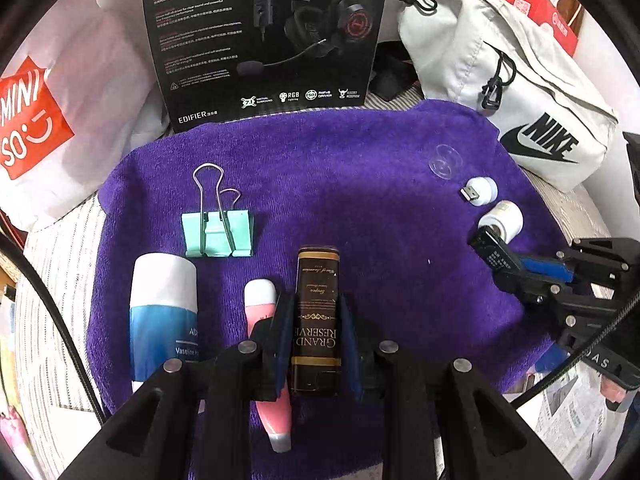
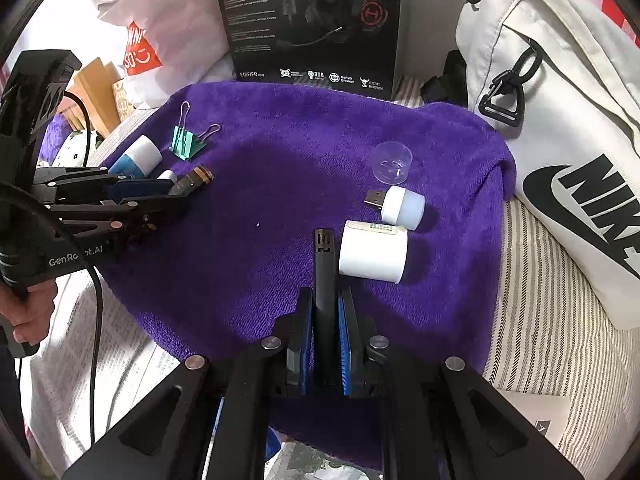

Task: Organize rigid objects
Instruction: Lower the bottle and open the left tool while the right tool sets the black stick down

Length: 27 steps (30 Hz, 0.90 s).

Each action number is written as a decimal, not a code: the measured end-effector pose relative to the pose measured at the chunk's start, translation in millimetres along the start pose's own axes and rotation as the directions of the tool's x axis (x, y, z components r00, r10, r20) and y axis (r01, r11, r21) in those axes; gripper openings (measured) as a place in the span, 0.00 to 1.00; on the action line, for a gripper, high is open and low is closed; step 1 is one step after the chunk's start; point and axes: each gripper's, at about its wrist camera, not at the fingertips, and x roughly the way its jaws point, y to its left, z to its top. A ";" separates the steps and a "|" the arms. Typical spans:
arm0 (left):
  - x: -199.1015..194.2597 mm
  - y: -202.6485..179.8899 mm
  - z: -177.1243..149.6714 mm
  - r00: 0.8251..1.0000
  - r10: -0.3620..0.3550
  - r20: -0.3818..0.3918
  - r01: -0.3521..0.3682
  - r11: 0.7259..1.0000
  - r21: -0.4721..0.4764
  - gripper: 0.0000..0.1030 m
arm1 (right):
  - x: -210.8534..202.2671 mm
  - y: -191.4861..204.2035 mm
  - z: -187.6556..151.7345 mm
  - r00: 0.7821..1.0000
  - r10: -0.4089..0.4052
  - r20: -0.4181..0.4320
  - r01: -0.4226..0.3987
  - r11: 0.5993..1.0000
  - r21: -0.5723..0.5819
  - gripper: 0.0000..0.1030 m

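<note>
Grippers hold one thing each over the purple towel (image 1: 360, 168). The left gripper (image 1: 314, 312) squeezes a dark brown box (image 1: 317, 300) beside the pink tube (image 1: 262, 304) and blue tube (image 1: 164, 312), below the green clip (image 1: 218, 234). The right gripper (image 2: 325, 304) pinches a thin black stick (image 2: 323, 272) next to the white jar (image 2: 374, 254).

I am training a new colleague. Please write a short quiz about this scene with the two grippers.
1. True or false: the left gripper is shut on the brown Grand Reserve tube.
2. What lies nearest the slim black stick held by the right gripper? A white cylinder; B green binder clip; C clear cup.
3. What colour is the towel?

Key: 1 true; 2 A; 3 purple.
</note>
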 end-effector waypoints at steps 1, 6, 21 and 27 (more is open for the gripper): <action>-0.4 -0.7 -1.0 1.000 0.004 -0.002 -0.004 1.000 0.006 0.22 | -0.1 -0.4 -0.2 1.000 0.003 0.001 -0.003 1.000 0.001 0.12; -5.2 -0.8 -6.9 1.000 0.001 -0.013 -0.001 1.000 0.003 0.24 | -1.0 -1.9 -0.7 1.000 0.012 0.003 -0.012 1.000 -0.002 0.12; -30.5 0.6 -28.8 1.000 -0.010 -0.029 0.009 0.999 -0.031 0.33 | -20.6 -11.3 -11.4 1.000 0.003 -0.015 -0.003 0.999 0.035 0.31; -60.4 -2.6 -42.7 1.000 0.014 0.012 -0.013 0.999 -0.029 0.35 | -59.6 -12.5 -32.5 0.999 0.005 0.033 -0.007 0.996 0.088 0.31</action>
